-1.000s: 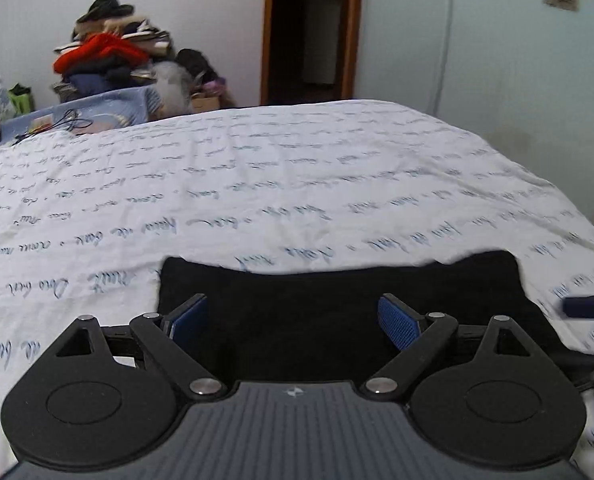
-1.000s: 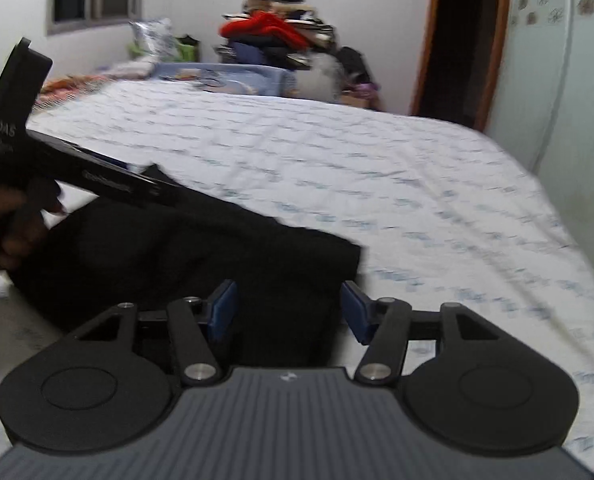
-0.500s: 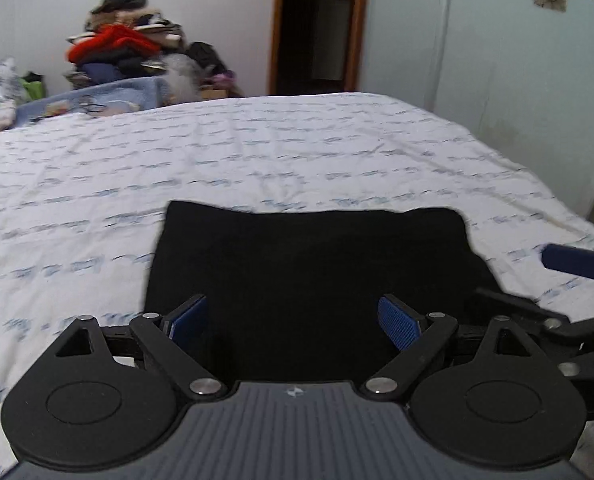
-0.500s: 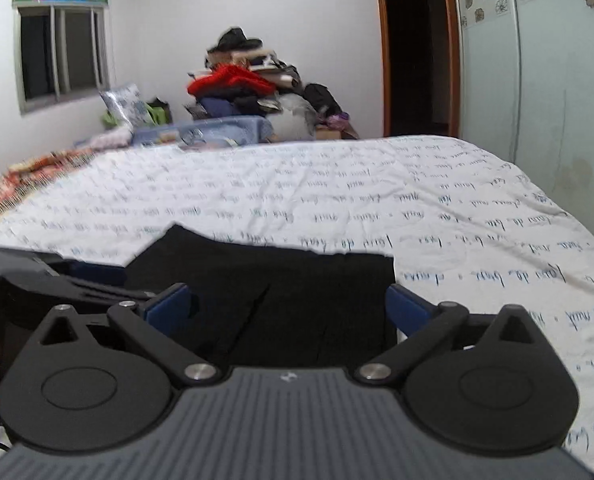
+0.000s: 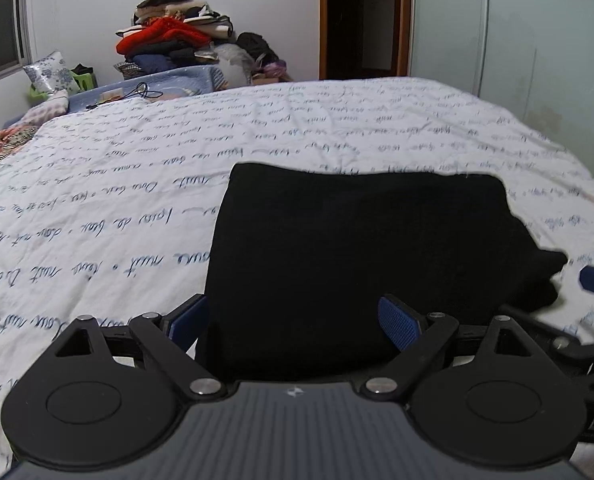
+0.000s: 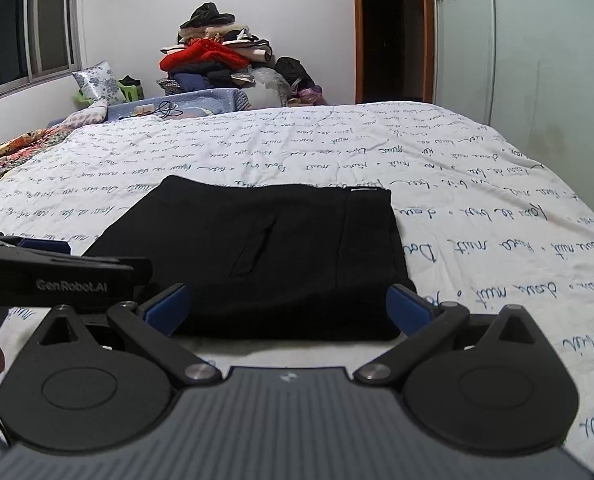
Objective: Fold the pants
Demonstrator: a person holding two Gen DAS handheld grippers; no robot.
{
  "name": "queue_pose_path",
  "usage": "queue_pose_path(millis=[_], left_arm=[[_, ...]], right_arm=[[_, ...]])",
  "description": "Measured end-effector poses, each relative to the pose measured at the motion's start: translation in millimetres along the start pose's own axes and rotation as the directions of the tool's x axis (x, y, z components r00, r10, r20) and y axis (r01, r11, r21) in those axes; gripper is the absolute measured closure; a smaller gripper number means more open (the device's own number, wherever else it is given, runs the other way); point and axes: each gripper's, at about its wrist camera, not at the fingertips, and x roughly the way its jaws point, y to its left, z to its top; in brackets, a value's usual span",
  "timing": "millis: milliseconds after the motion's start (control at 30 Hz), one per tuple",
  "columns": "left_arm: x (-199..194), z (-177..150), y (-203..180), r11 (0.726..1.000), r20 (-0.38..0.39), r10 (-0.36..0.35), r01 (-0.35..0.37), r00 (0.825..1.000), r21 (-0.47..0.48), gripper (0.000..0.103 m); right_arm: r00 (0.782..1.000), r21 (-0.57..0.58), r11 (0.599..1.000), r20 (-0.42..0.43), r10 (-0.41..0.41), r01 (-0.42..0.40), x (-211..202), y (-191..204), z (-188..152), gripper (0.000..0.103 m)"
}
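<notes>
Flat: folded pants (image 6: 265, 256) on bed (image 6: 477, 208); untouched

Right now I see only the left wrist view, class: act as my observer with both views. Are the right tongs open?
Observer: Yes. The right tongs have just been opening, and their pads flank the near edge of the black pants without pressing it.
Operator: Any detail on the fabric?
Observer: A slit pocket runs across the top layer.
Operator: Anything else?
Observer: A small white label sits at the far right corner.
</notes>
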Motion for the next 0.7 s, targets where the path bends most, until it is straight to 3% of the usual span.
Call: queue_pose_path(millis=[700], left_arm=[[-4.4, -6.5, 7.6, 0.999, -0.016, 0.009, -0.009, 1.0, -0.045, 0.008]], right_arm=[[1.0, -0.017, 1.0, -0.025, 0.006, -0.007, -2.5, 4.3, -3.1, 0.0]])
